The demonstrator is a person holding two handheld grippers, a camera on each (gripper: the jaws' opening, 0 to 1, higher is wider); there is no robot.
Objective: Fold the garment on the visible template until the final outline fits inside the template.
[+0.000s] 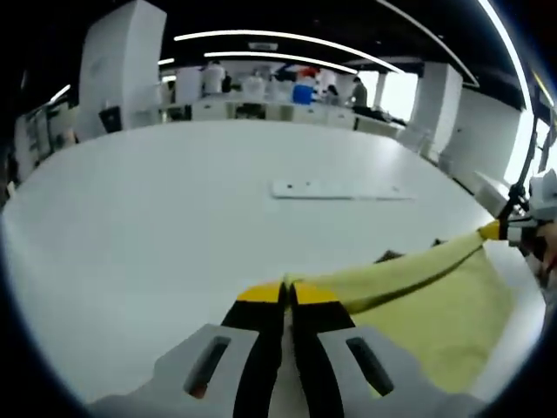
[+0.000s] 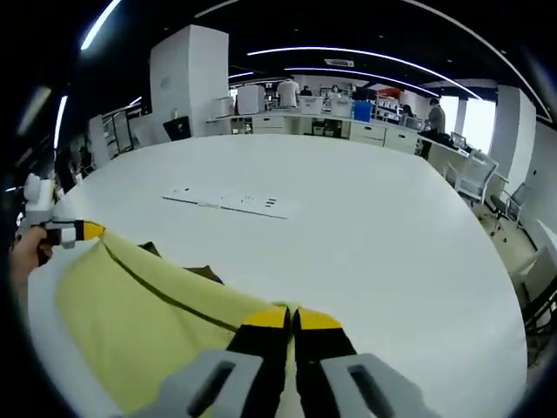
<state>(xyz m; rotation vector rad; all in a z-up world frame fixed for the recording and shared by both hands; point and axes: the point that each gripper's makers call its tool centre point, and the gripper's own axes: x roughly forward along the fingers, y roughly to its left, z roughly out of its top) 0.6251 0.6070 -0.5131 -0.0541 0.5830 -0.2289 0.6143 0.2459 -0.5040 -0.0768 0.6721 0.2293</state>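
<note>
Left gripper view: the left gripper [image 1: 285, 294] rises from the lower edge, its yellow-tipped jaws pressed together on one corner of the yellow garment [image 1: 444, 313]. From there the cloth's upper edge runs taut up and to the right to the right gripper [image 1: 503, 230], seen at the right margin, which pinches the opposite corner. The rest of the garment hangs and spreads below that edge, over the white table [image 1: 174, 226]. A small dark patch [image 1: 389, 256] shows just behind the stretched edge; what it is cannot be told. A flat white strip [image 1: 339, 190] lies farther out on the table, well apart from the cloth.

Right gripper view: the right gripper [image 2: 291, 319] has its jaws closed on the near corner of the garment [image 2: 130, 322]. The dark-seamed edge stretches up and to the left to the left gripper [image 2: 77, 232], held by a hand [image 2: 26, 257] at the left margin and clamped on the far corner. The dark patch [image 2: 202, 273] peeks from behind the edge, and the strip [image 2: 228, 201] lies beyond on the table [image 2: 392, 226]. Desks, chairs and people stand in the background
</note>
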